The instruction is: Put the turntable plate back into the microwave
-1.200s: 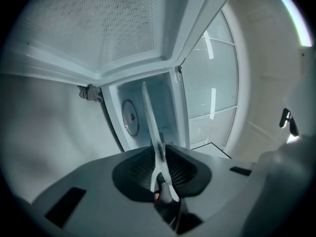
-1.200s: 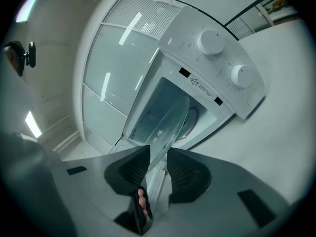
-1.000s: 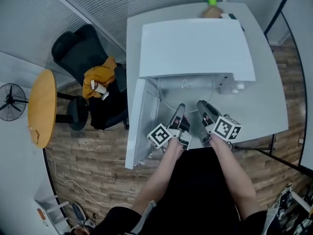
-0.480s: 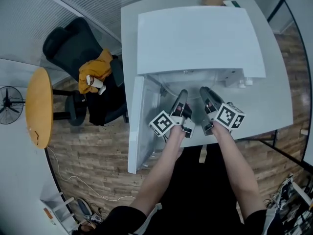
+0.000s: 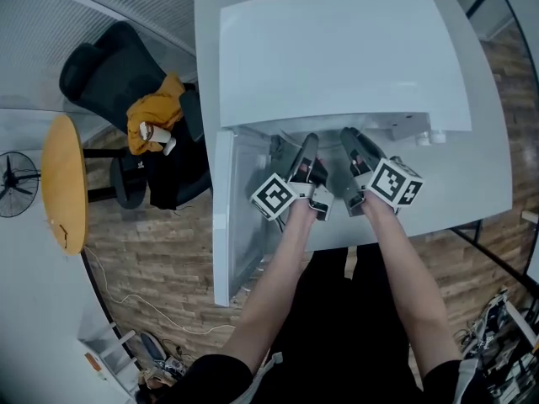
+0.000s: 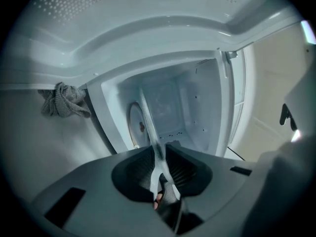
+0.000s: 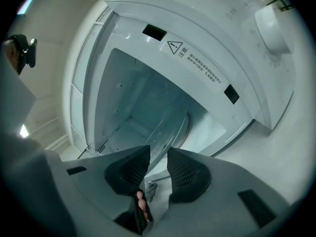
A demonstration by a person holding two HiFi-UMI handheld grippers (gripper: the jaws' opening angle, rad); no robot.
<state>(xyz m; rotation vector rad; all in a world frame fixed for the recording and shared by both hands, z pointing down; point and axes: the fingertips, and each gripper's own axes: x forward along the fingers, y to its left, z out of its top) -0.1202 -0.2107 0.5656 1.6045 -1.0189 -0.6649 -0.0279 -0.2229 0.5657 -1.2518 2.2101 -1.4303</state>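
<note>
The white microwave (image 5: 337,57) fills most of its white table (image 5: 484,183), and its door (image 5: 229,217) is swung out to the left. Its cavity (image 6: 177,107) is bare, and a round recess (image 6: 132,125) with a dark hub shows in the floor. The glass turntable plate (image 6: 149,127) is carried edge-on at the mouth of the cavity, its far part already past the door frame and its near rim outside. By my reading this is the insertion step: the plate is on the way in but not yet seated. Next it needs to go deeper, come down level and centre over the hub before either grip lets go. The left gripper (image 6: 159,157) has its jaws pinched narrow on the near rim, glass running straight out between the pads. The right gripper (image 7: 159,164) holds the same rim further along, its jaws set wider with the glass (image 7: 170,127) passing between them
</note>
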